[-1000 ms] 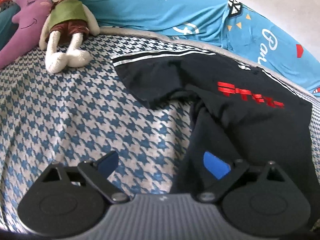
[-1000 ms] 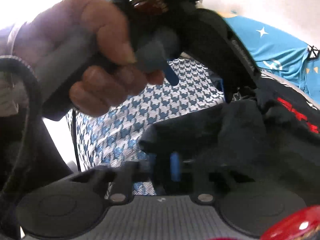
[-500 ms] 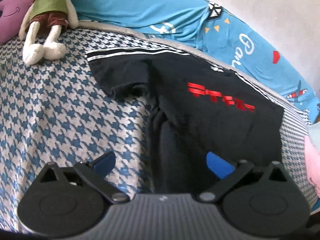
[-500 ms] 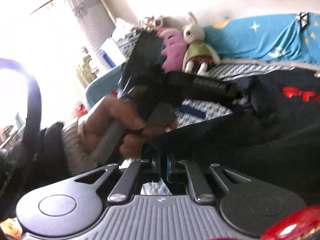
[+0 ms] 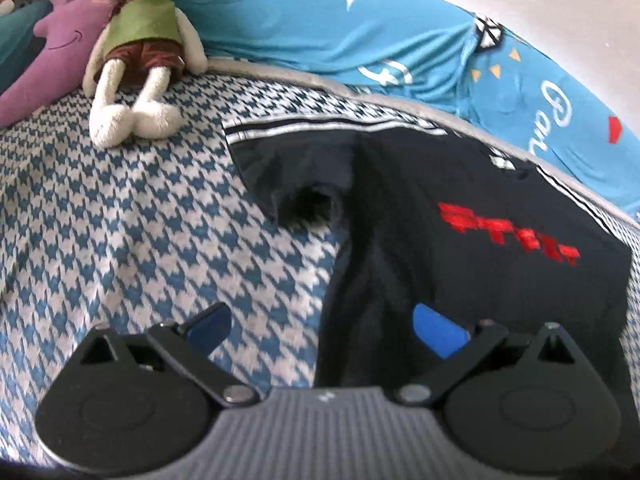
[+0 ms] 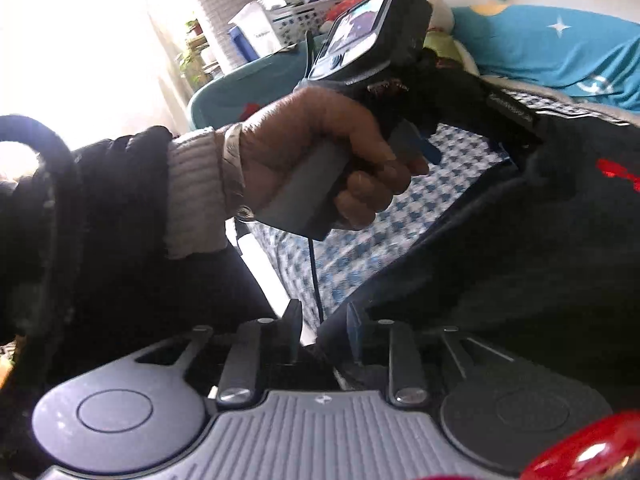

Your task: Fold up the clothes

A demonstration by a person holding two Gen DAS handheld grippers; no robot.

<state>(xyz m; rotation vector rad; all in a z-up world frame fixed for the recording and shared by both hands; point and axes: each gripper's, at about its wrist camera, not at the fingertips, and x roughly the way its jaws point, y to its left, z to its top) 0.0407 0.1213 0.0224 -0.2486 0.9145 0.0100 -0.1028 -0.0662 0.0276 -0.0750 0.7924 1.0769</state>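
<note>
A black T-shirt [image 5: 480, 248] with red print and white-striped sleeves lies on the blue houndstooth bedspread [image 5: 140, 220]. Its left side is folded in and bunched. My left gripper [image 5: 324, 332] stands wide open over the shirt's left edge: one blue finger is over the bedspread, the other over the black cloth, and nothing is gripped. In the right wrist view my right gripper [image 6: 324, 330] has its jaws opening. A gap shows between them, and the shirt's [image 6: 520, 260] hem lies against the right-hand finger. A hand [image 6: 320, 152] holds the left gripper's handle.
A rabbit plush [image 5: 140, 56] and a purple plush pillow [image 5: 60, 48] lie at the bed's far left. Blue printed bedding [image 5: 360, 32] runs along the far edge. In the right wrist view, boxes and a basket [image 6: 280, 20] stand by a bright window, and a cable [image 6: 314, 272] hangs down.
The right gripper's jaws, shut on the shirt's edge before, have parted, and its view has swung left. The left gripper stays open; its view drifted right, then back towards the plush toys.
</note>
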